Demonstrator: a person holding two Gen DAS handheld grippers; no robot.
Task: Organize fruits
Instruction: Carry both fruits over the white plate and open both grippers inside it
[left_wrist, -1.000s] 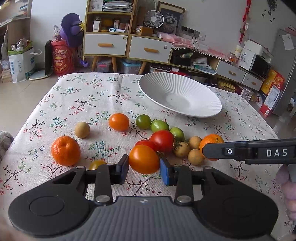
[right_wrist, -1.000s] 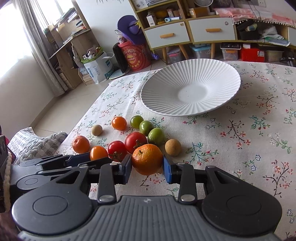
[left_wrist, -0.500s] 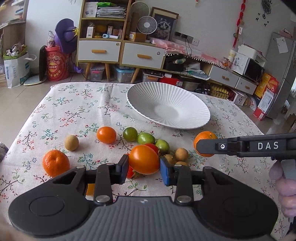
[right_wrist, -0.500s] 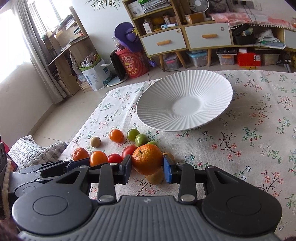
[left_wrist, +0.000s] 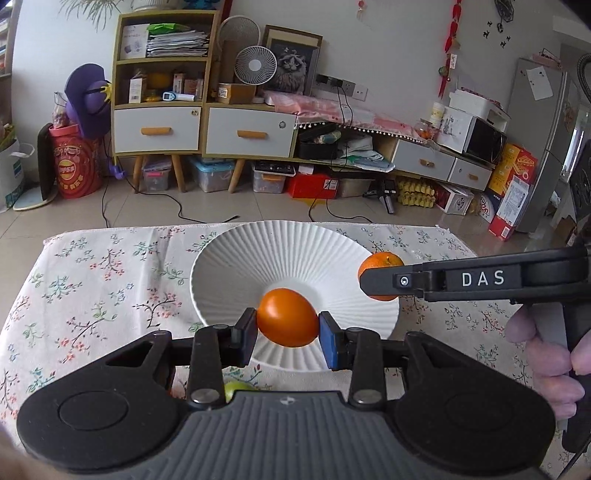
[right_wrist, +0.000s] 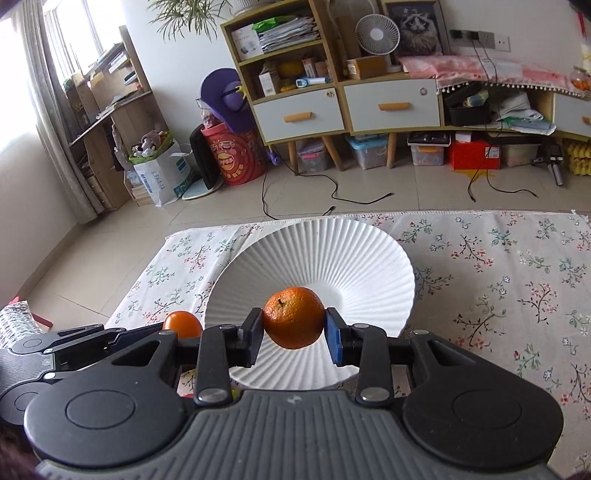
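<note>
My left gripper (left_wrist: 287, 334) is shut on a smooth orange tomato (left_wrist: 287, 316) and holds it above the near half of the white ribbed plate (left_wrist: 236, 258). My right gripper (right_wrist: 294, 334) is shut on a mandarin (right_wrist: 293, 316) with a small stem, held over the same plate (right_wrist: 369, 251). In the left wrist view the right gripper's arm and the mandarin (left_wrist: 380, 266) are at the plate's right rim. In the right wrist view the orange tomato (right_wrist: 183, 323) shows at the plate's left edge.
The plate stands on a floral tablecloth (left_wrist: 92, 280) near the table's far edge. A green fruit (left_wrist: 236, 387) peeks out under my left gripper. Beyond the table are the tiled floor, a drawer cabinet (left_wrist: 207, 129) and clutter.
Both grippers have lifted their fruit and moved forward from the fruit cluster to above the plate. The loose fruits on the cloth have dropped out of view.
</note>
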